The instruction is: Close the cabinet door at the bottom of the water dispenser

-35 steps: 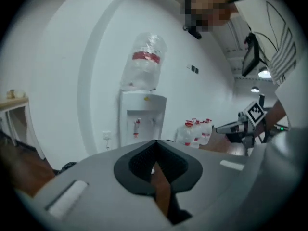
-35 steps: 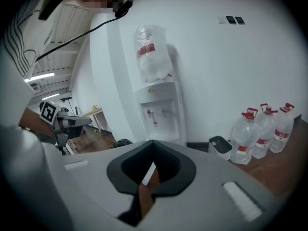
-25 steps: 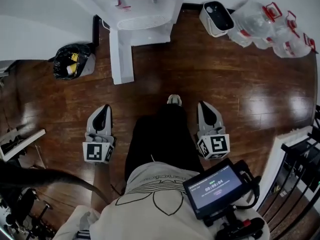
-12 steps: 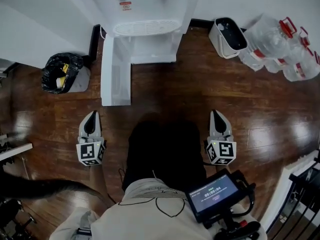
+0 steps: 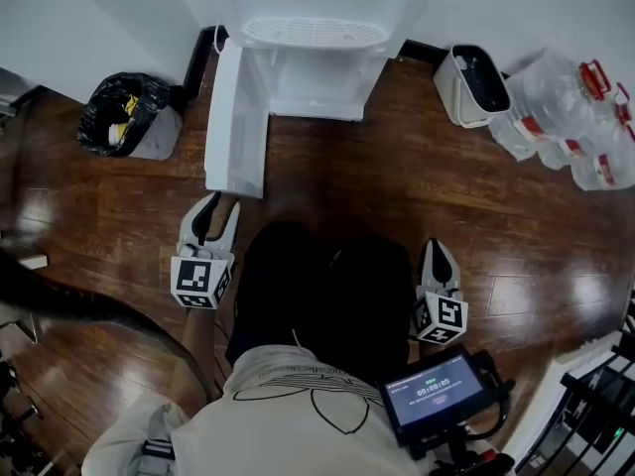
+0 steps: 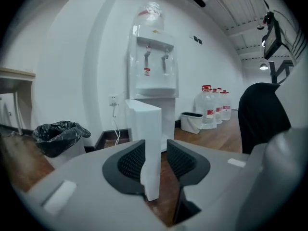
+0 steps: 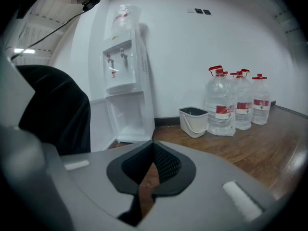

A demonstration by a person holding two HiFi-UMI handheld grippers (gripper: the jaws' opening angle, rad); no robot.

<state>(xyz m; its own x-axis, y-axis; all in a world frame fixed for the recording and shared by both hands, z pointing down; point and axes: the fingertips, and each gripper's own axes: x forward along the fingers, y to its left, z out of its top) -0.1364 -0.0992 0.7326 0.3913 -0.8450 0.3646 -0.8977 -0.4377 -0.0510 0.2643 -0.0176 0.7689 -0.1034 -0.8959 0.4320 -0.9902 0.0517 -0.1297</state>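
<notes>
The white water dispenser [image 5: 313, 38] stands against the wall, with its bottom cabinet door [image 5: 235, 117] swung out toward me on the left. My left gripper [image 5: 218, 211] is at the door's free end, and its jaws are opening. In the left gripper view the door's edge [image 6: 144, 119] stands in the gap of the left gripper [image 6: 155, 143]; I cannot tell if a pad touches it. My right gripper [image 5: 437, 249] hangs low at the right, apart from the dispenser. It is shut and holds nothing [image 7: 153, 146]. The open cabinet [image 7: 127, 119] shows in the right gripper view.
A black bin bag [image 5: 129, 117] sits left of the door. At the right of the dispenser are a white bucket [image 5: 476, 85] and several water bottles [image 5: 571, 117]. The person's dark legs [image 5: 327, 286] lie between the grippers. A screen device [image 5: 437, 390] is at bottom right.
Both grippers have sunk toward the floor. The left one has come forward to the door's free end and its jaws have parted. The right one stays shut.
</notes>
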